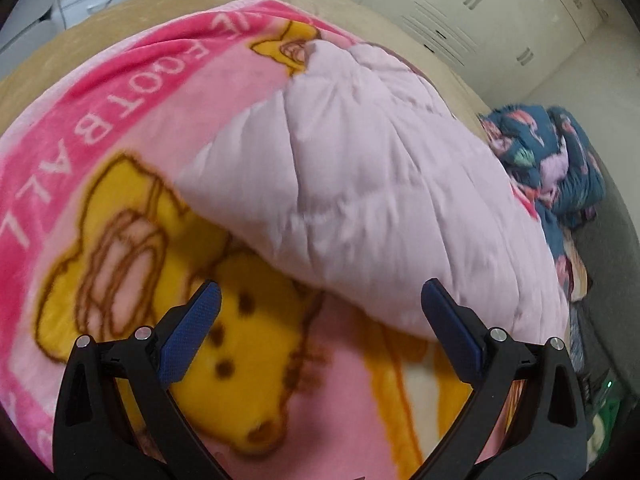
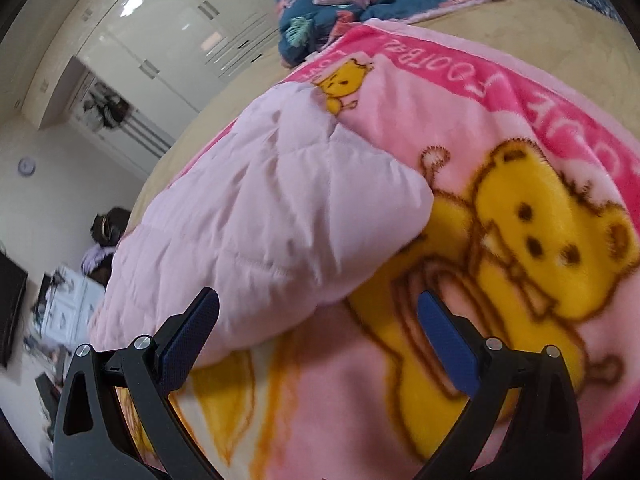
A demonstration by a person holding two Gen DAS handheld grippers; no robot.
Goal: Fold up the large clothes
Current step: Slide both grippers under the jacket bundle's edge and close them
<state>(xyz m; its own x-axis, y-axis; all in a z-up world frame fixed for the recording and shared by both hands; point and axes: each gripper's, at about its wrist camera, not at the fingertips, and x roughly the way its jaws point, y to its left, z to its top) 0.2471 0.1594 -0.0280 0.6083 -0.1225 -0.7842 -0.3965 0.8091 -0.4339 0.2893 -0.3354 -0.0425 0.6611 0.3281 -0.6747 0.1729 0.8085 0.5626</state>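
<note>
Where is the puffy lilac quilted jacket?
The puffy lilac quilted jacket lies on the pink fleece bear blanket, ahead of both open tongs, with the dark blue floral bedding behind it.

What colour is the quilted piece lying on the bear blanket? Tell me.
Pale lilac-pink, plain with stitched quilting lines; the quilted piece shows best in the right wrist view.

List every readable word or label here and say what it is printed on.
"FOOTBALL": white letters on the hot pink border of the bear blanket, left wrist view.
The same border in the right wrist view shows upside-down lettering, too distorted to read surely.
Nothing else bears text.
</note>
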